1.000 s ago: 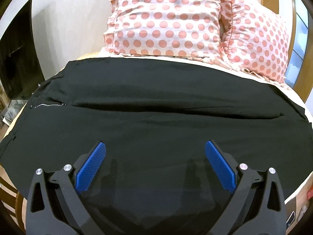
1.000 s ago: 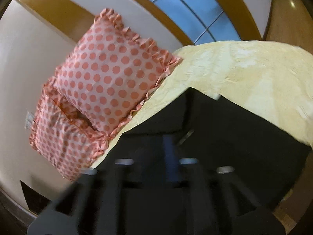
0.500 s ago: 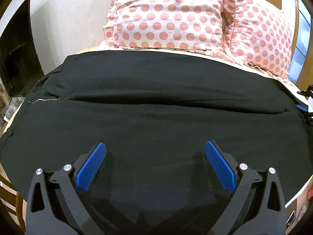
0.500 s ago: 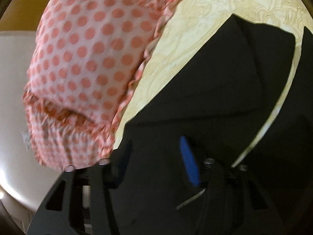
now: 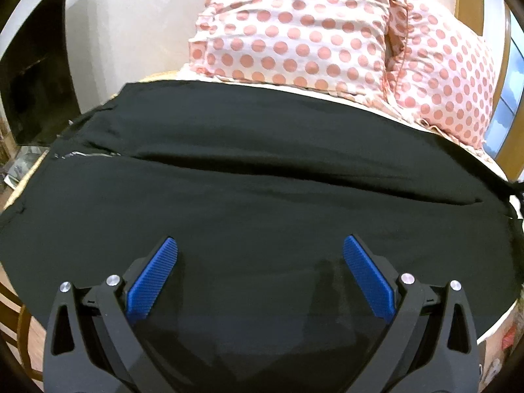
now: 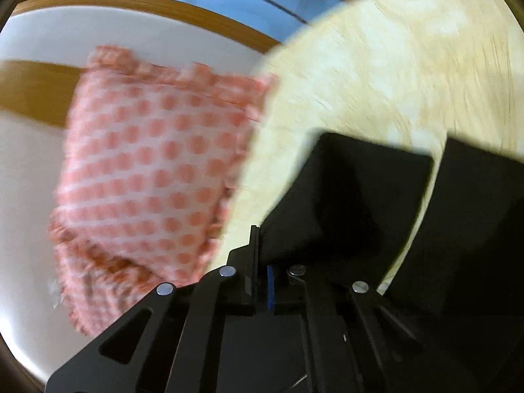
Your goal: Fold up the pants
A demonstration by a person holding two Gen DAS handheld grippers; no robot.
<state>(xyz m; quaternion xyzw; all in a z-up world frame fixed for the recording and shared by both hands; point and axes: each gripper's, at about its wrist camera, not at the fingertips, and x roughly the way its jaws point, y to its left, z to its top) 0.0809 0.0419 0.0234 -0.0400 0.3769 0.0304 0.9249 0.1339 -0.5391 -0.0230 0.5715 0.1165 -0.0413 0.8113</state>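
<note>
Since before, right gripper [image 6: 262, 262] has pinched the pants [image 5: 262, 196] hem, lower centre; left gripper [image 5: 260, 262] spread above them.

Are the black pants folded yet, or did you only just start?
Only just started. Done so far: the pants lie spread flat across the bed, in front of the spotted pillows. In hand: the right claw is pinched shut on one leg end and holds it up. The left claw hangs open, holding nothing. Left: every fold.
</note>
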